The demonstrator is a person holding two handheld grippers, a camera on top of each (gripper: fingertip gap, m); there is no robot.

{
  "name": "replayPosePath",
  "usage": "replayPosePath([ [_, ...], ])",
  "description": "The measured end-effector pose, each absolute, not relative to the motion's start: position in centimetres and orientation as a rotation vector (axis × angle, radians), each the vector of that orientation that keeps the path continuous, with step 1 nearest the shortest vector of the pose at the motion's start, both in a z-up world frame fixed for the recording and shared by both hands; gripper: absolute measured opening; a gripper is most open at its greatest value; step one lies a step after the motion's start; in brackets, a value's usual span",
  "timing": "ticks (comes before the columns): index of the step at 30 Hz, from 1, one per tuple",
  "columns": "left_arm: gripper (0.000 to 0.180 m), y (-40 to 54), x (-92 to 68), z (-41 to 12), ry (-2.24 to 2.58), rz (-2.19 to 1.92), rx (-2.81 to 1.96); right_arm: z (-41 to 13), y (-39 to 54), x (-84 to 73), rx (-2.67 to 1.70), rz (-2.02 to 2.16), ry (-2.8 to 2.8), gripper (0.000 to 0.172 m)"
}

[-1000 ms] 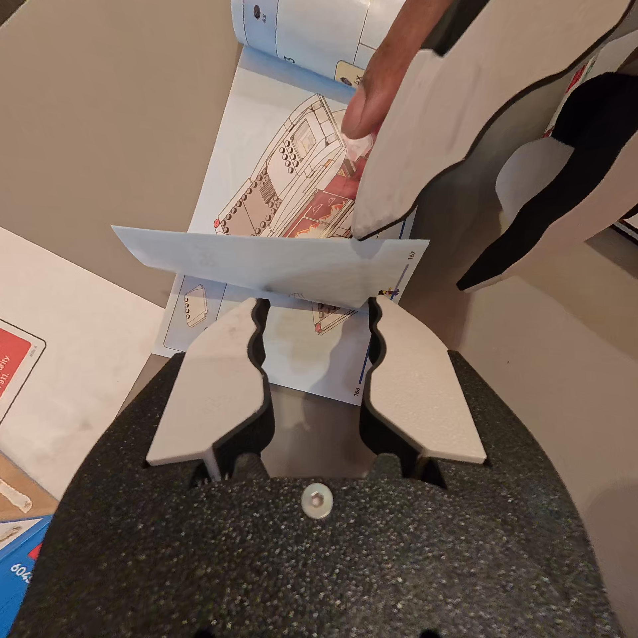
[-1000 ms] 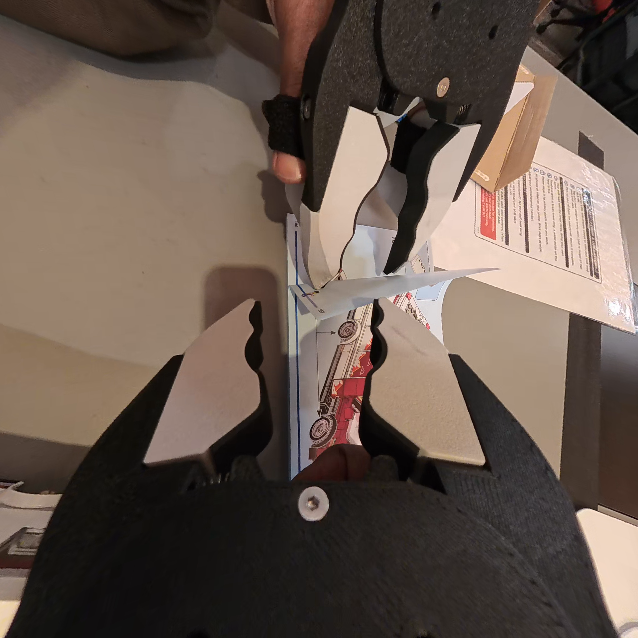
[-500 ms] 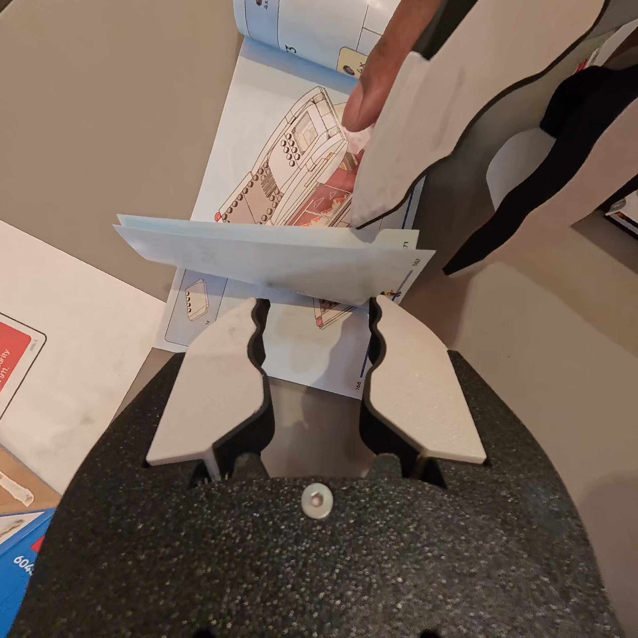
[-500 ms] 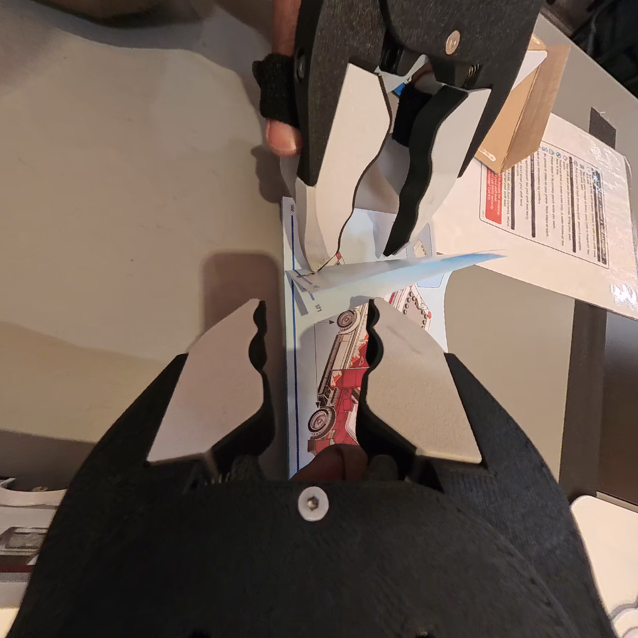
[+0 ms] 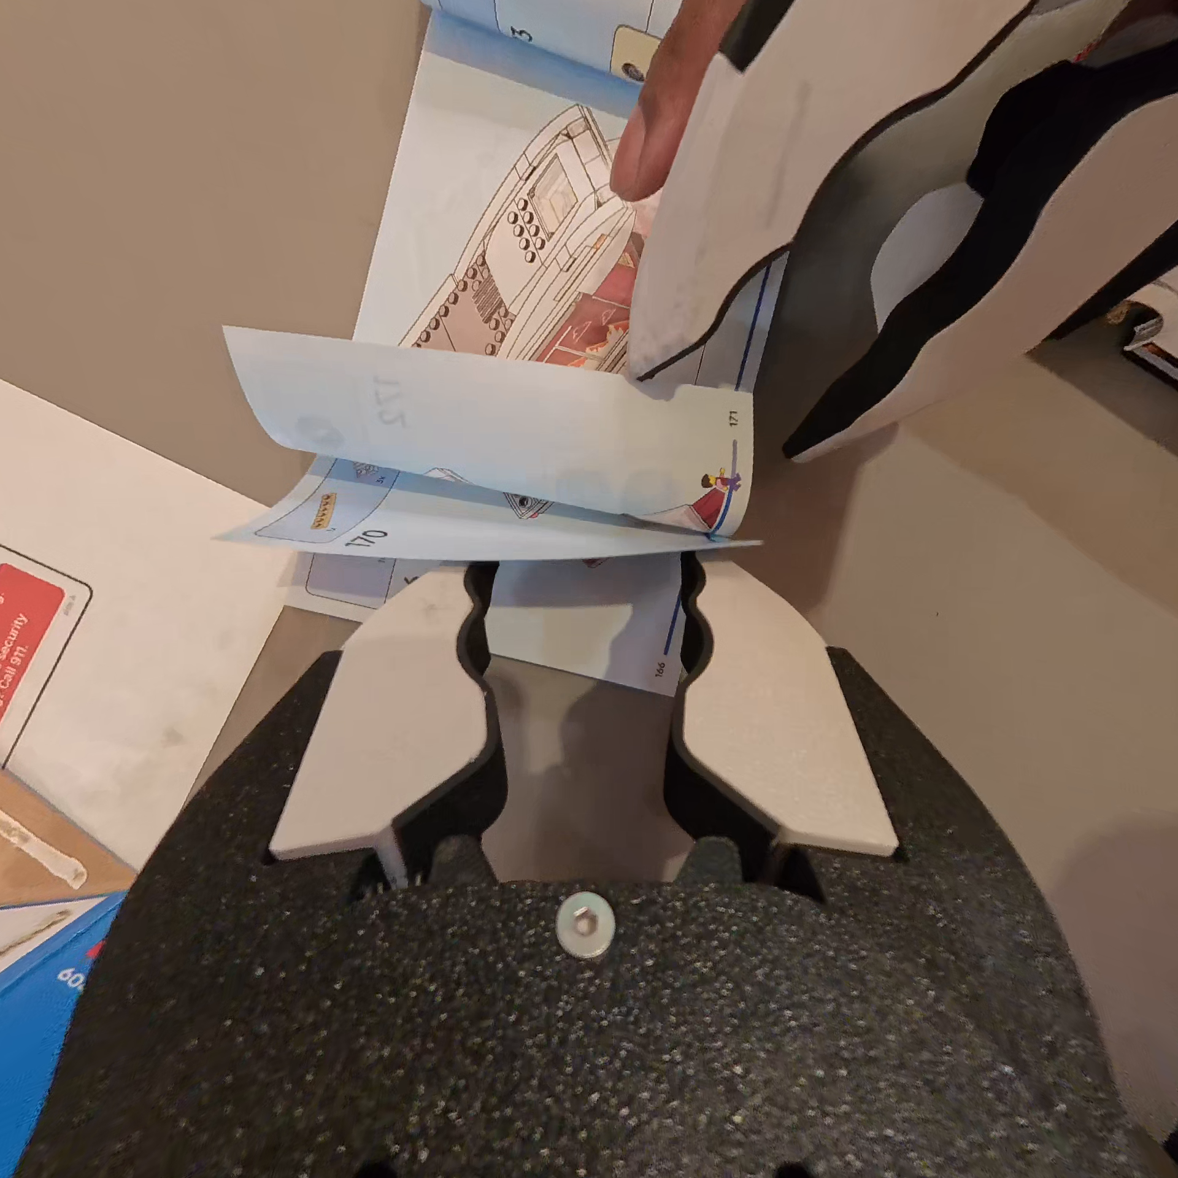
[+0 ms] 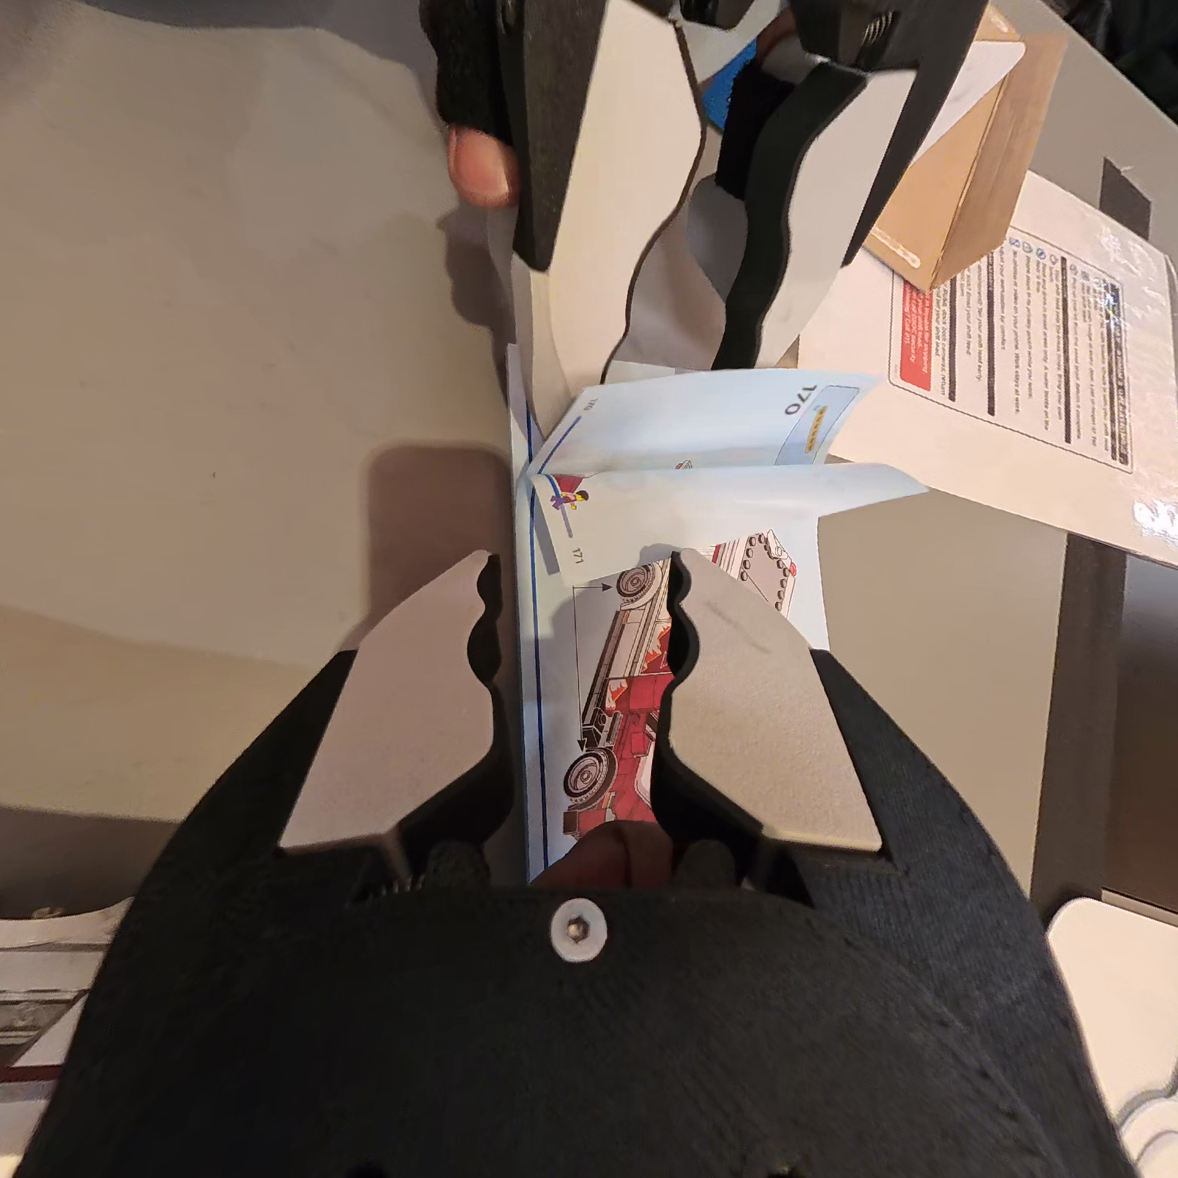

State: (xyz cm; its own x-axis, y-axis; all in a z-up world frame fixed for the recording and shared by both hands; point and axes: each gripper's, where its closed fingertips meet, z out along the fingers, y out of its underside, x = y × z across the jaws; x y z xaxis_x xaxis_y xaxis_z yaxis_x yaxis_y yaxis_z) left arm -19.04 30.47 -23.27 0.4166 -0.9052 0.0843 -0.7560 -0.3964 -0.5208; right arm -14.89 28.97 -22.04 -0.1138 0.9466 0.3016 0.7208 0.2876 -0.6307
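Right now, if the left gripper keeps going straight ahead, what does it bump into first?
Most likely the lifted pages of the open instruction booklet, curling up just past the open left gripper. The right gripper lies beyond them. Depth is hard to judge.

Booklet (image 6: 676, 637) lies open on table (image 6: 223, 382), two pages (image 6: 701, 459) lifted between facing grippers. Left gripper (image 5: 583, 574) at booklet's near edge; right gripper (image 6: 580, 567) over it. Printed sheet (image 6: 1020, 382) beside booklet, cardboard box (image 6: 956, 178) on it.
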Motion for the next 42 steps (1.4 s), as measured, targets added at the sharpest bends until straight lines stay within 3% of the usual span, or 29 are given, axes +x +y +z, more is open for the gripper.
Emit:
replayPosePath([
  [19, 0.058, 32.4, -22.5, -21.0, 1.245, -0.312, -2.302, -22.2, 29.1, -14.9, -1.507, 0.427, -1.894, 0.05],
  [28, 0.055, 32.6, -19.1, -24.7, 1.291, -0.368, -2.344, -20.9, 29.1, -14.9, -1.508, 0.461, -1.847, 0.05],
  [38, 0.053, 33.8, -16.2, -22.0, 1.1, -0.557, -2.222, -19.5, 29.0, -14.8, -1.633, 0.519, -1.76, 0.056],
  [42, 0.053, 34.3, -15.3, -20.9, 1.03, -0.598, -2.165, -19.4, 30.9, -14.3, -1.716, 0.368, -1.666, 0.043],
])
